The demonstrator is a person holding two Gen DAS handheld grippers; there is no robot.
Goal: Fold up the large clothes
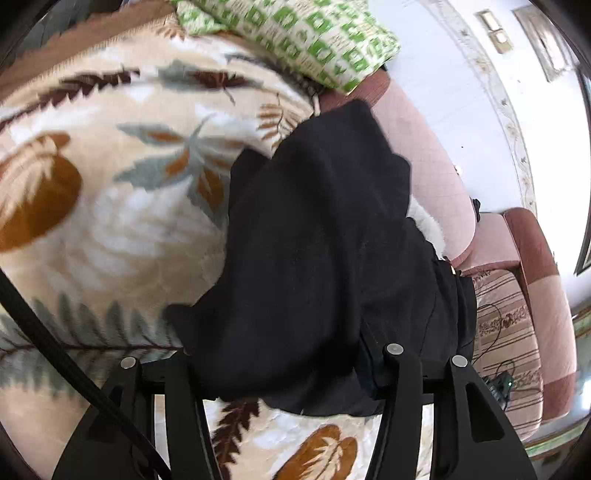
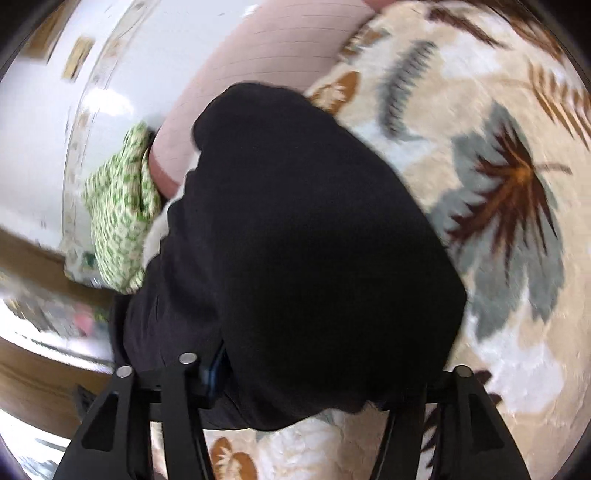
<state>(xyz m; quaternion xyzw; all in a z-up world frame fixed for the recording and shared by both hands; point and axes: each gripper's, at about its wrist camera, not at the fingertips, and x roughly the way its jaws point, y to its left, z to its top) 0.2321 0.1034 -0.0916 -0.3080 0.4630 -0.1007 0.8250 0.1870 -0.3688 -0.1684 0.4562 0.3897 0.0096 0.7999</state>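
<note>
- Black garment (image 1: 317, 243): lies across the leaf-print blanket (image 1: 110, 206), one end reaching the pink cushion (image 1: 432, 162) beyond it.
- Left gripper (image 1: 280, 373): garment's near edge drapes over its fingers; I cannot tell whether they are clamped.
- Right gripper (image 2: 295, 384): same from its own view, cloth (image 2: 303, 236) hiding the tips; grip state I cannot tell.
- Green-patterned pillow (image 1: 295, 33): past the garment's far end.
- Step, as I judge it: a fold in progress, near edge lifted.
- Next move calls for carrying both corners level toward the far end, then laying them square.
</note>
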